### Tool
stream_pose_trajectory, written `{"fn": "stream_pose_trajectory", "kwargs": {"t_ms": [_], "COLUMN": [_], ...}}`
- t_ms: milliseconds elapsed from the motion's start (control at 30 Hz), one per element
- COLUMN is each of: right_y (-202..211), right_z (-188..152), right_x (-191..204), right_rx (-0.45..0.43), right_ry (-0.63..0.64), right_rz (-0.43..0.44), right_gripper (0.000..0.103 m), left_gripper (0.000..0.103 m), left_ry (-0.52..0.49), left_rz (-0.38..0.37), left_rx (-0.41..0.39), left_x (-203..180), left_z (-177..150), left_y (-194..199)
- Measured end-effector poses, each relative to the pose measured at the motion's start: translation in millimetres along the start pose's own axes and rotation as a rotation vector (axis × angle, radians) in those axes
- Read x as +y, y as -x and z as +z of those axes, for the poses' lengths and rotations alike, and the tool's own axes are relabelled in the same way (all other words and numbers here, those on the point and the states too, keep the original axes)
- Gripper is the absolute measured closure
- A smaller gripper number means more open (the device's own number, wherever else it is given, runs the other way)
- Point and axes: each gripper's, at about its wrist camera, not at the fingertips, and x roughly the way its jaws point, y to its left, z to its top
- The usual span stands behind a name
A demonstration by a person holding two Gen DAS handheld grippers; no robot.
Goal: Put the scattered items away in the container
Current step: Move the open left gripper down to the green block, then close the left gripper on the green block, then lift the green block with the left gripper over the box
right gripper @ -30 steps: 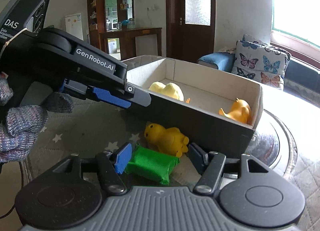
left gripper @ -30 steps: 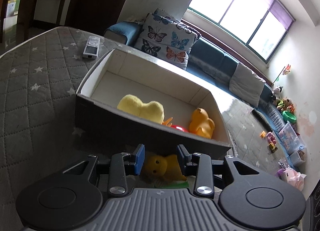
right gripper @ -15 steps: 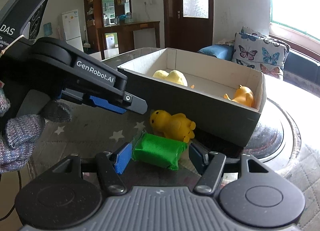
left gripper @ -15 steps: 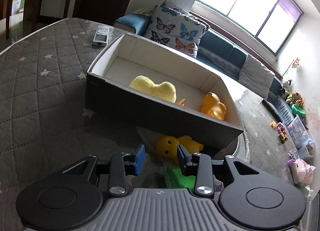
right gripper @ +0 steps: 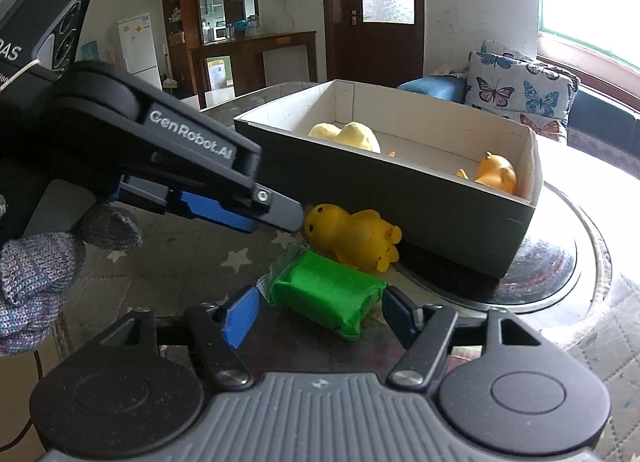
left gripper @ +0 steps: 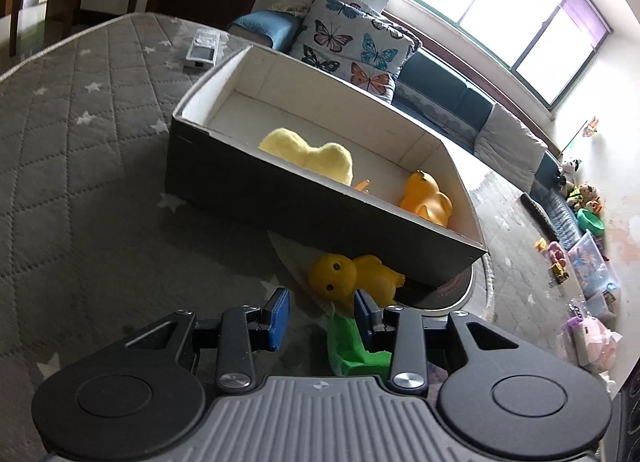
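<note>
We hold our left hand-held gripper (left gripper: 318, 312) low and tilted downward, its blue-padded jaws parted with nothing between them. In the right wrist view its black body reaches in from the left, and our gloved left hand (right gripper: 36, 274) wraps the handle in grey knit. Our right hand-held gripper (right gripper: 320, 312) sits just below and right of the left one, pointing forward, its jaws spread wide and gripping nothing. Our right hand is out of view.
</note>
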Motion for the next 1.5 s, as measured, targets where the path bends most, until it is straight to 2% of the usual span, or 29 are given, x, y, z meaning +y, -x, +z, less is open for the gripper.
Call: {"fn": "stream_pose_trajectory", "kwargs": {"t_ms": [533,800,1133,1500], "right_y": [-7.1,-8.9,-2.6,27.5], "right_z": [-2.3,-2.2,-0.1,24.8], "right_x": [1.6,1.1,1.5,-2.8], "right_rx": [0.019,0.021,0.003,-0.112], "right_ry": [-0.022,-0.024,-0.024,0.016], "right_rz": [-0.008,-0.016,-0.016,-0.047], "right_gripper": [0.034,0.042,0.044,0.044], "left_gripper": [0.065,0.069,0.072,0.072], "left_ry": [0.063,0.062,0.037,-0.017], "left_rz": [-0.054,-0.097,-0.11,-0.165], "left_rx": [0.079,0.101,0.084,-0.018], "left_x": [1.8,2.2,-2.5,-25.5], "left_z": [-8.0,-9.2,-7.8,15.2], "left_y": [-19.1,-23.5,-13.3,16.8]}}
